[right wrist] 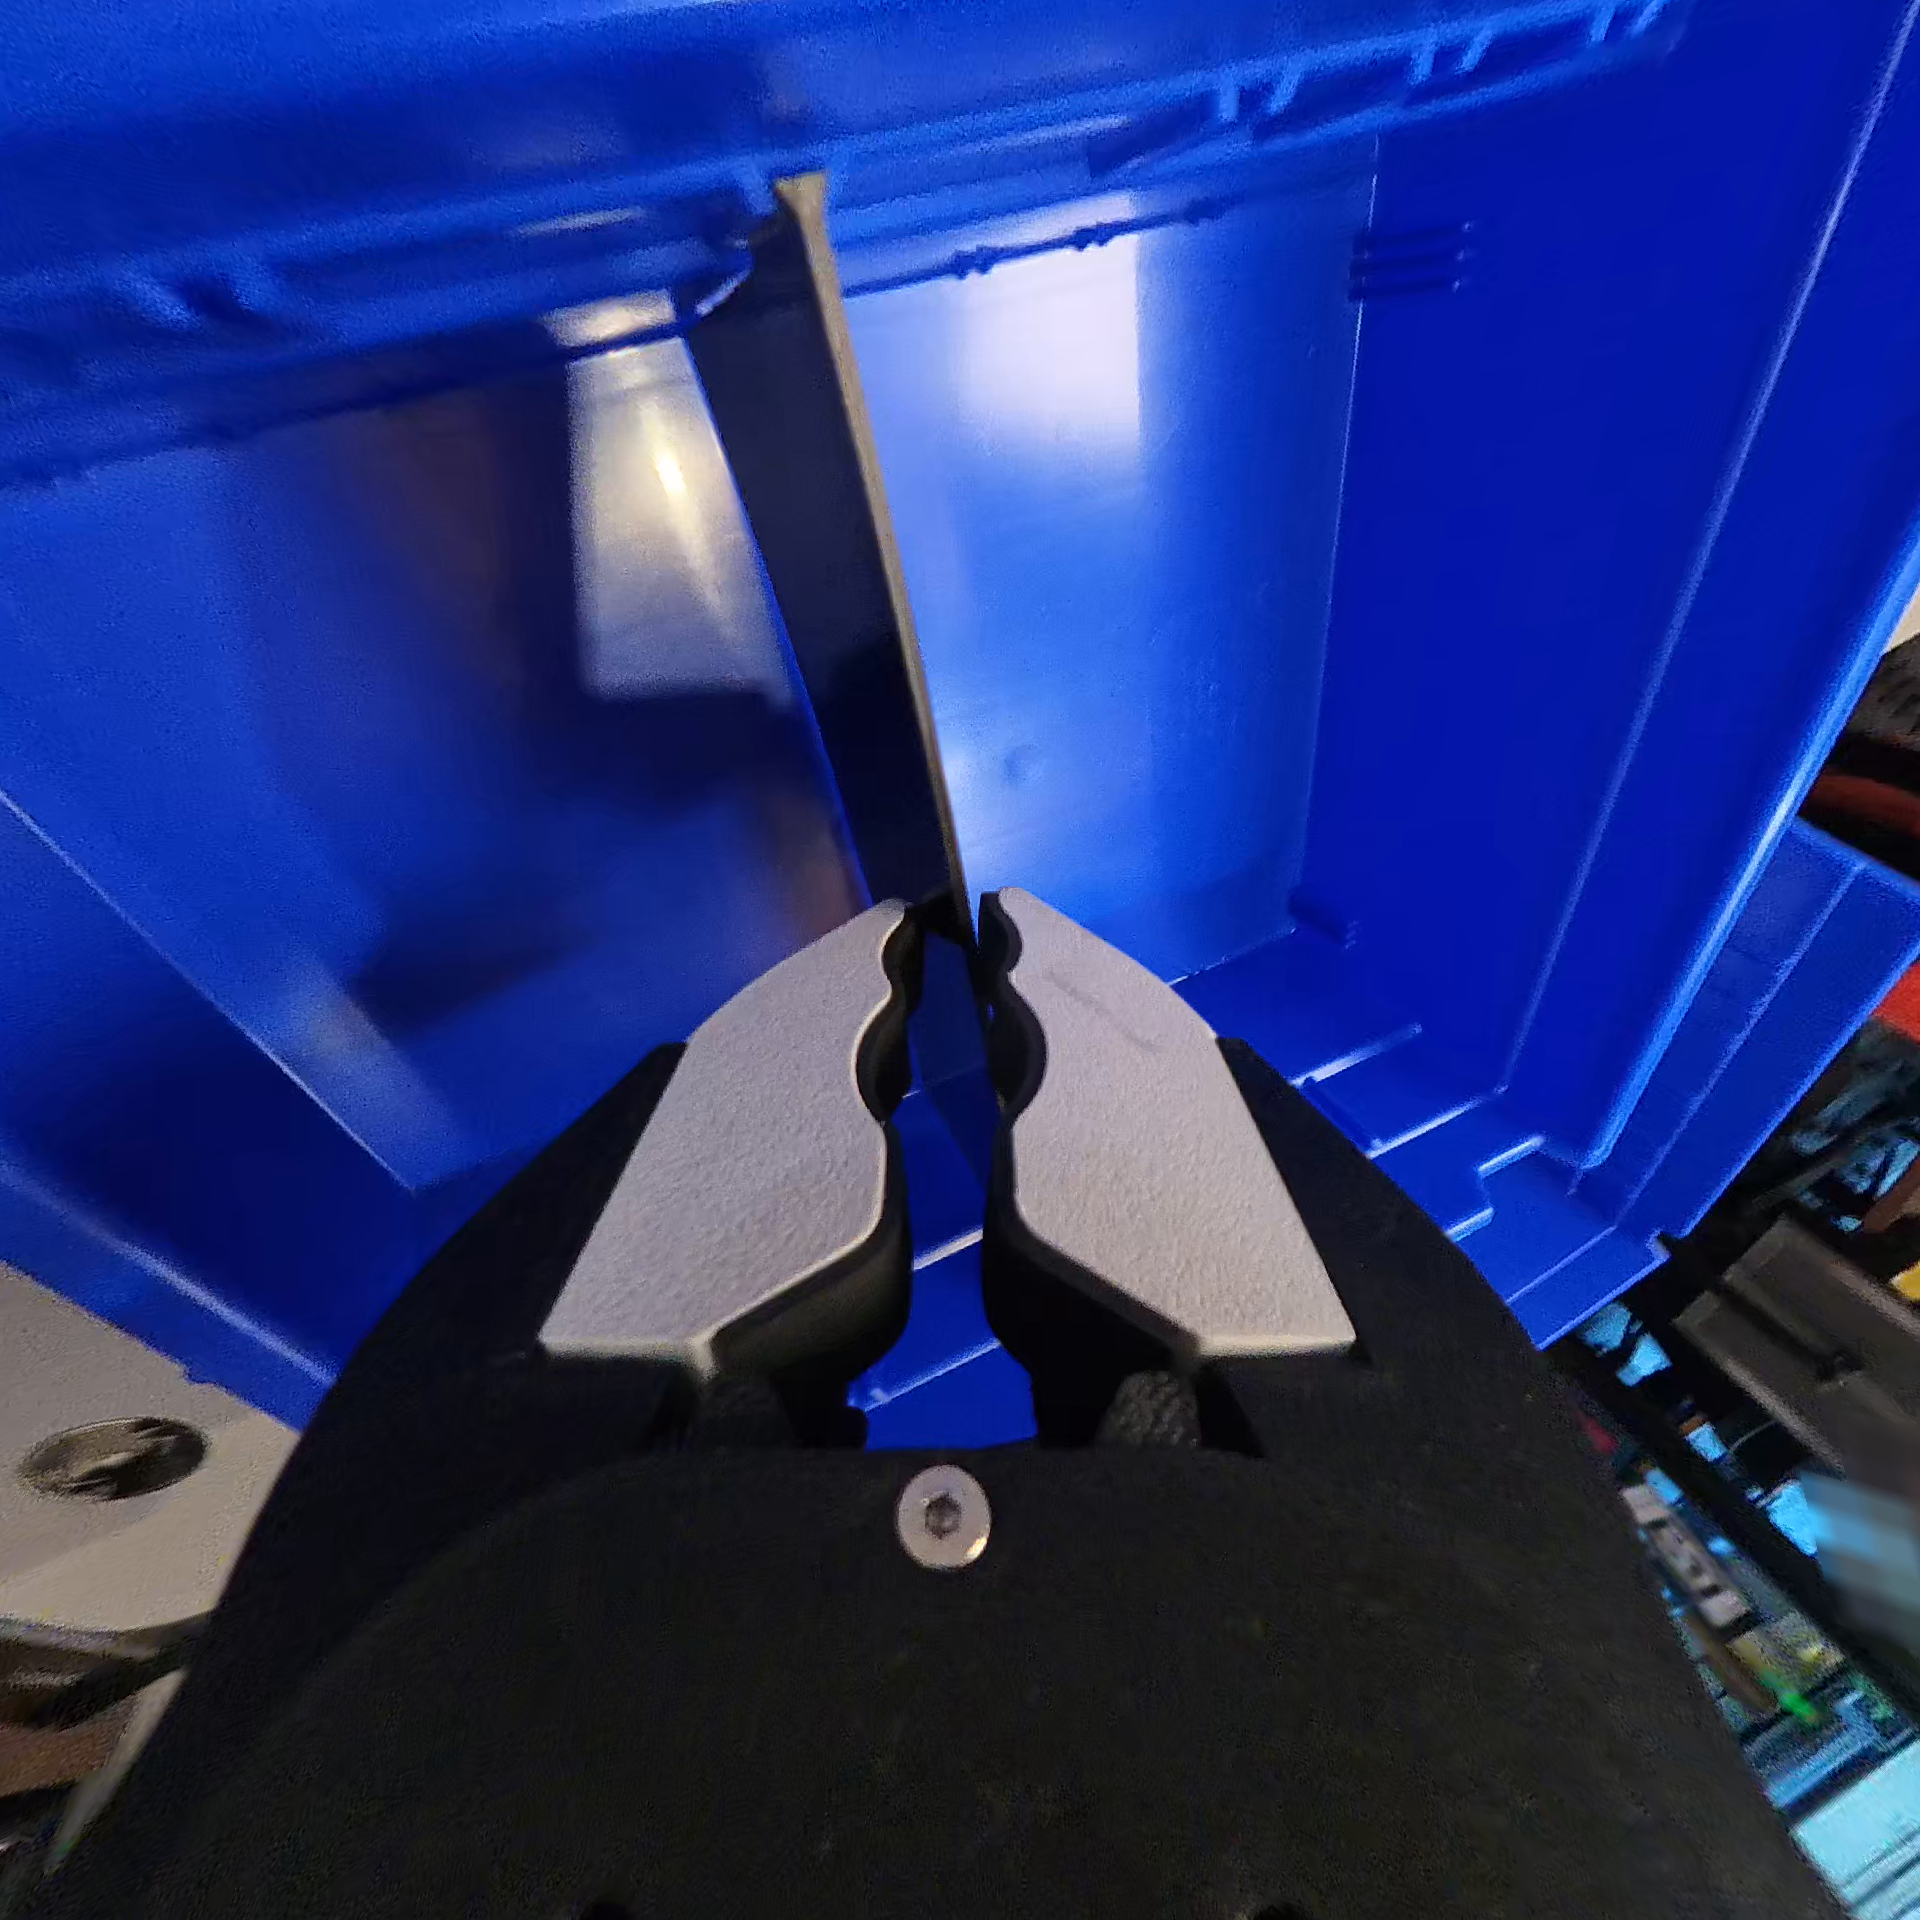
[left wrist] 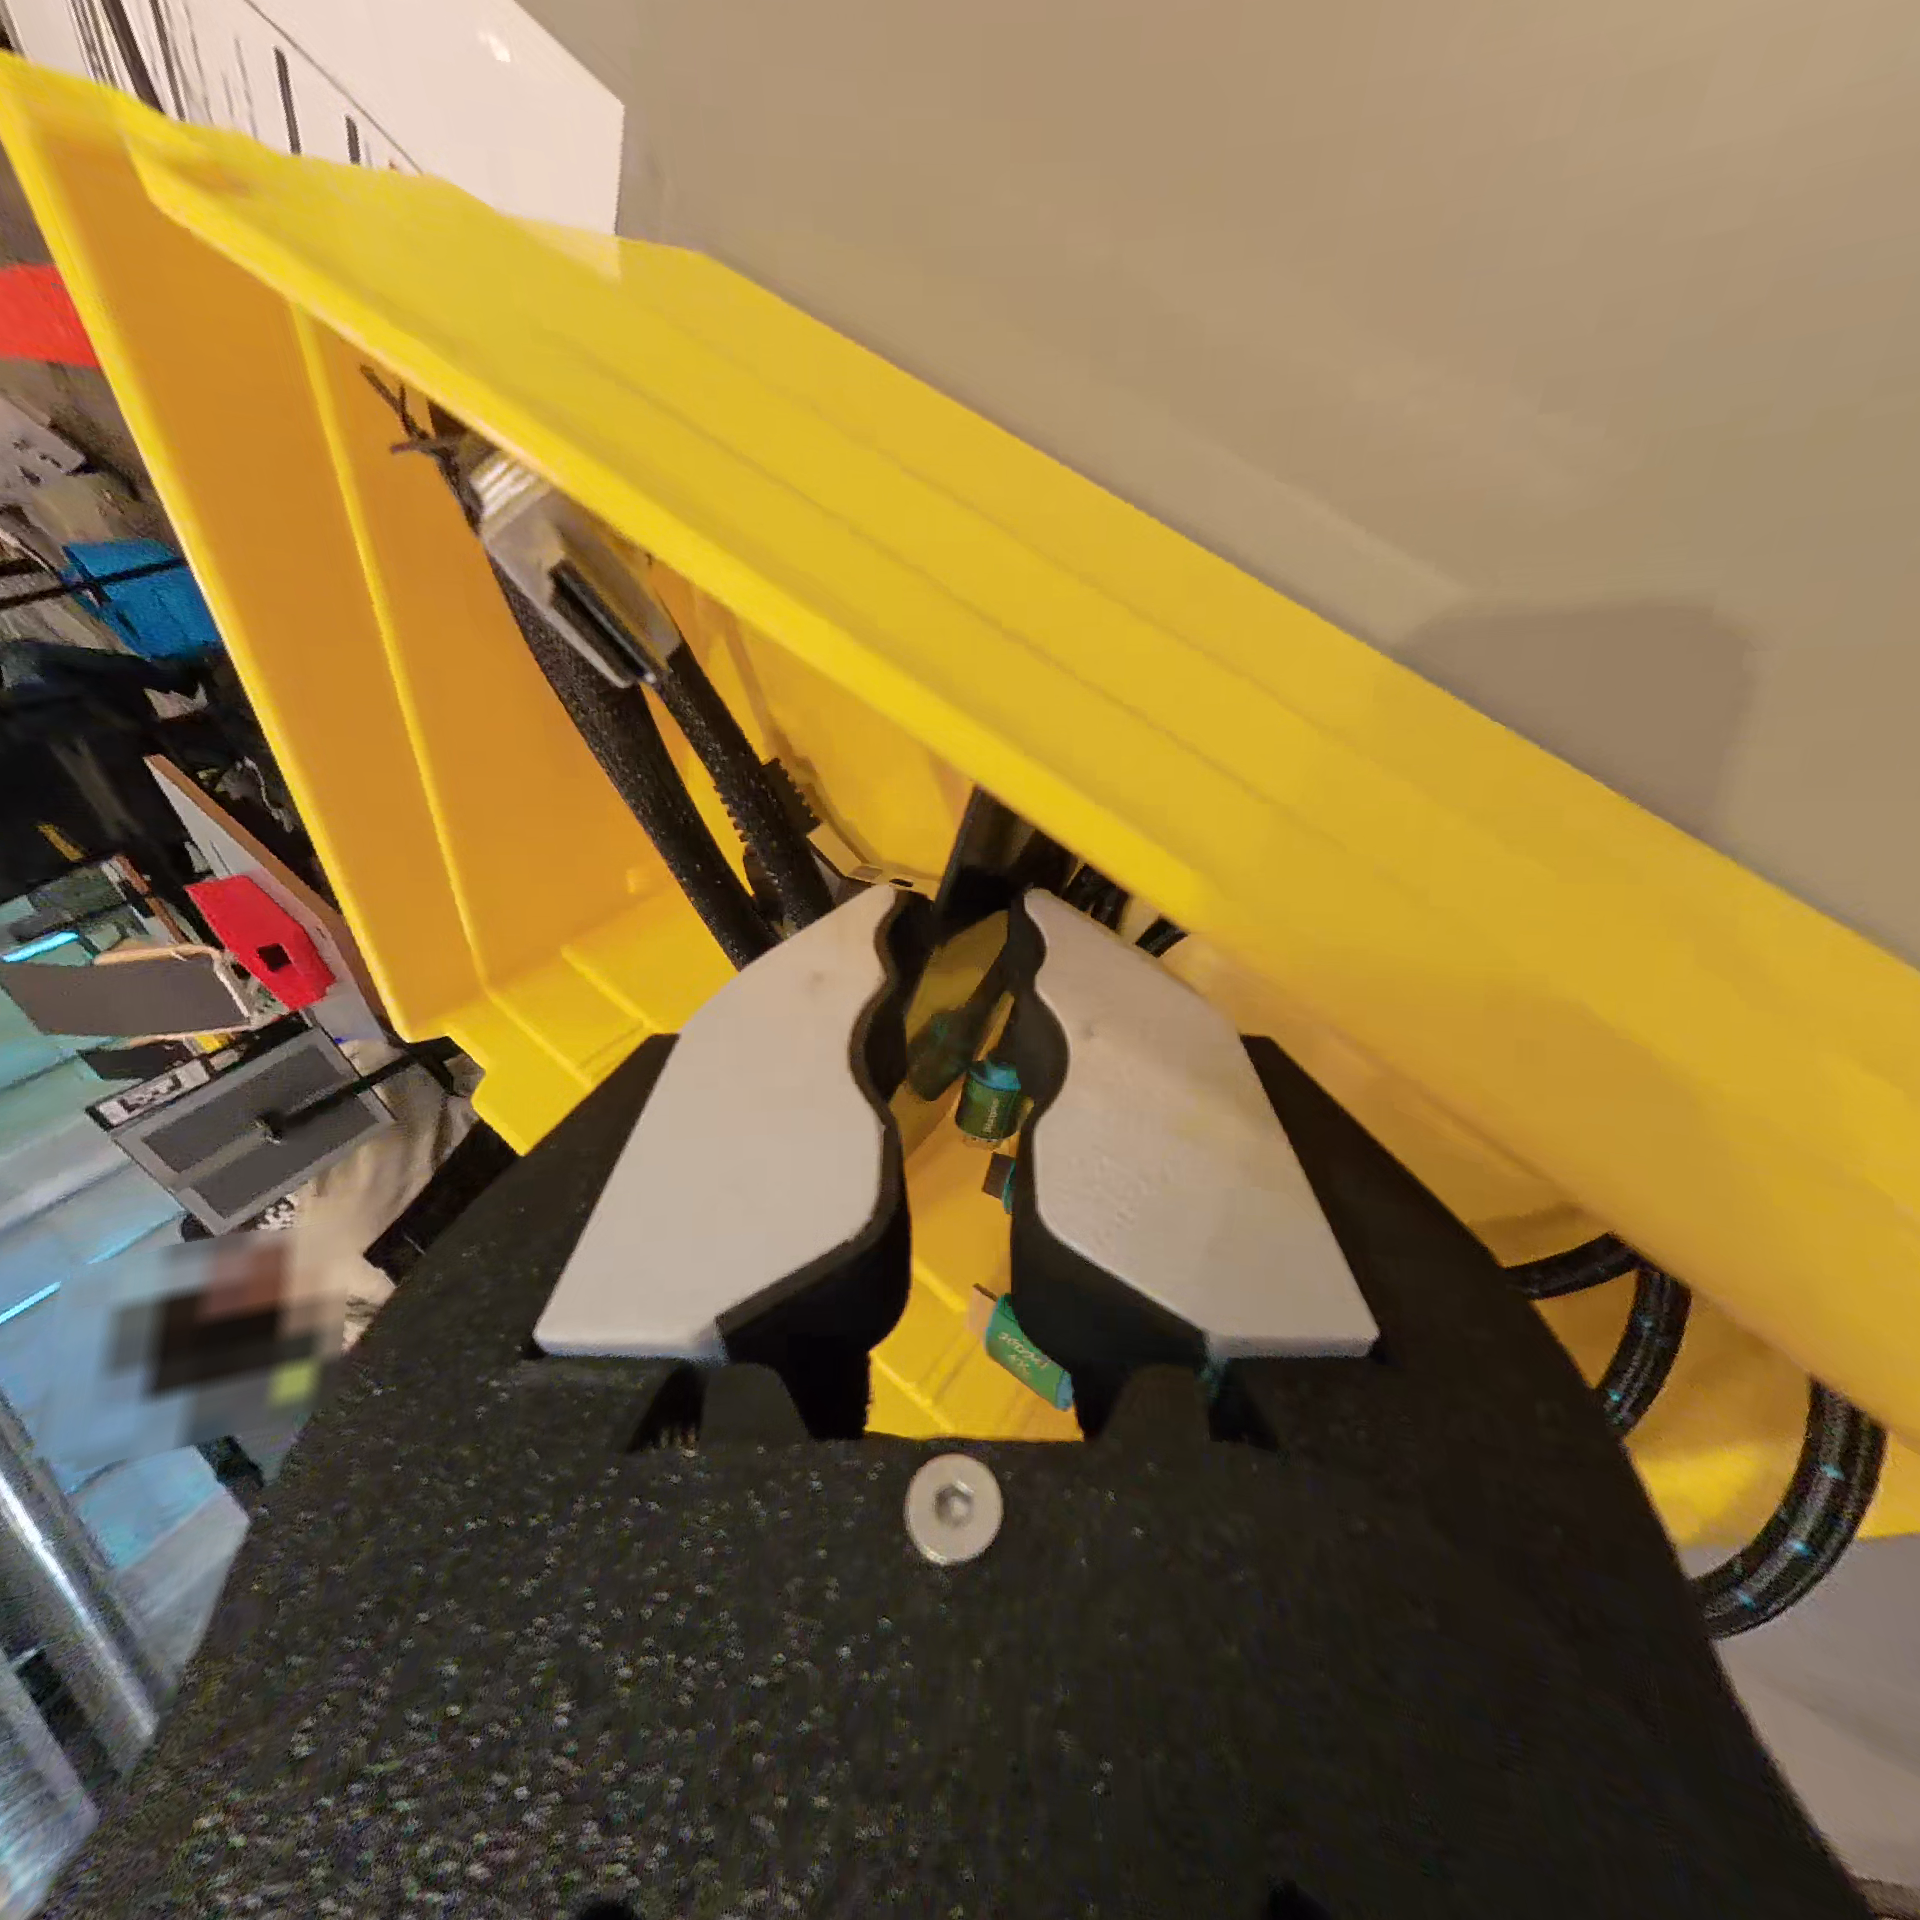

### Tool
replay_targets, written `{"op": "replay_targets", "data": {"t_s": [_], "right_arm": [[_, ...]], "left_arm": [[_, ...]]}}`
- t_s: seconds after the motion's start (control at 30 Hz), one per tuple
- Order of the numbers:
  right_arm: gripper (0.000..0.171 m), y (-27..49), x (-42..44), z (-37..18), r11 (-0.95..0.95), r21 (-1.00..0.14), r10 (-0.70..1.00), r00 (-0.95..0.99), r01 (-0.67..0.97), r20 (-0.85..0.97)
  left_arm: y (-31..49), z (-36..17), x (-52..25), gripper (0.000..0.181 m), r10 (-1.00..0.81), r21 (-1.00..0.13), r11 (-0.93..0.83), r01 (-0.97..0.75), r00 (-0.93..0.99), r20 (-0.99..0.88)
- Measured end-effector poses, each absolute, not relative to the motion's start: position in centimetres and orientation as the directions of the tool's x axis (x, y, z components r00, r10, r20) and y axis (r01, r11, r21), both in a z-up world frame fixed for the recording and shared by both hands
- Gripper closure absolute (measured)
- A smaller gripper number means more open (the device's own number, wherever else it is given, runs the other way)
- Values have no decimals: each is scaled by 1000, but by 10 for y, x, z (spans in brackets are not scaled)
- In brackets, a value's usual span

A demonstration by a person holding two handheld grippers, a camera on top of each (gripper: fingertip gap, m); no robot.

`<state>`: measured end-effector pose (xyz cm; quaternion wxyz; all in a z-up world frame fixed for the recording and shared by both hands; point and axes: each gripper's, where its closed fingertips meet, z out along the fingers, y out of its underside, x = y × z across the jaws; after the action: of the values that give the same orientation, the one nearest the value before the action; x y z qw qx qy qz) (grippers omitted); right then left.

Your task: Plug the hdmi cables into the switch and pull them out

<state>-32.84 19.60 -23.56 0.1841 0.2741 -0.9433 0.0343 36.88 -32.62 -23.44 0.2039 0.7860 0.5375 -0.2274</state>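
L gripper (left wrist: 961, 914) pointed into a yellow bin (left wrist: 935, 540) that sat tilted across the L wrist view, against a beige wall (left wrist: 1351, 260). Its jaws stood slightly apart w/ nothing between them; tips hovered just above the bin's contents, not touching anything I could make out. Inside the bin: black braided cables (left wrist: 717, 769) running down from the upper corner, one ending in a silver plug (left wrist: 597, 613) w/ its slot facing out, near the bin's top-left corner. Lower down, seen thru the gap between the fingers, lay green plug ends (left wrist: 987, 1101), another green one (left wrist: 1029, 1351) nearer the gripper body. A dark flat box edge (left wrist: 977, 842) showed just beyond the fingertips, prob. the switch, but too hidden to be sure. More braided cable w/ teal flecks (left wrist: 1818, 1475) looped out over the bin's lower right rim. Left of the bin, blurred clutter: a red block (left wrist: 265, 935), a blue block (left wrist: 145, 603).

R gripper (right wrist: 951, 920) was in a blue bin (right wrist: 1558, 623), well apart from the cables. Its jaws were nearly closed on a thin grey divider panel (right wrist: 862, 468) standing upright in the bin; panel edge ran between the fingertips and touched the right finger (right wrist: 1143, 1143). Whether the left finger pressed it, cannot tell. No cable in this view.
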Motion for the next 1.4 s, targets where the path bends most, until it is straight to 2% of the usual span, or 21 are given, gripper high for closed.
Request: {"op": "replay_targets", "data": {"t_s": [0.3,0.47,0.6,0.8,0.83,0.87,0.93,1.07,1.13,1.23,1.4], "right_arm": [[158,185,-332,-235,647,-17,-685,-590,-762,428],[159,177,-331,-235,547,2,-755,-492,-837,433],[159,175,-328,-235,535,11,-771,-484,-845,414],[160,178,-333,-240,619,-1,-739,-582,-786,338],[156,181,-337,-243,628,26,-740,-586,-778,330],[145,183,-343,-246,635,62,-741,-584,-770,331],[137,189,-351,-248,649,101,-738,-593,-754,322],[124,191,-354,-224,706,10,-663,-657,-708,359],[124,193,-357,-204,734,-59,-604,-690,-677,399],[134,201,-359,-176,759,-170,-506,-734,-629,453],[135,217,-342,-163,783,-263,-410,-786,-564,463]], "left_arm": [[-325,-235,369,166,830,-65,-94,993,42,-557],[-325,-235,370,166,834,-99,-34,995,-27,-552],[-325,-235,370,166,841,-93,-24,995,-30,-541],[-329,-235,369,165,839,-54,-43,998,7,-544],[-330,-235,369,165,839,-52,-44,998,9,-544],[-330,-235,369,165,839,-48,-47,998,14,-544],[-330,-235,369,165,840,-48,-49,998,15,-543],[-330,-235,368,163,840,-66,-54,996,9,-542],[-330,-235,368,163,843,-76,-54,996,5,-538],[-329,-236,367,162,845,-81,-67,994,13,-535],[-327,-236,364,157,859,-123,-82,989,8,-511]]}}
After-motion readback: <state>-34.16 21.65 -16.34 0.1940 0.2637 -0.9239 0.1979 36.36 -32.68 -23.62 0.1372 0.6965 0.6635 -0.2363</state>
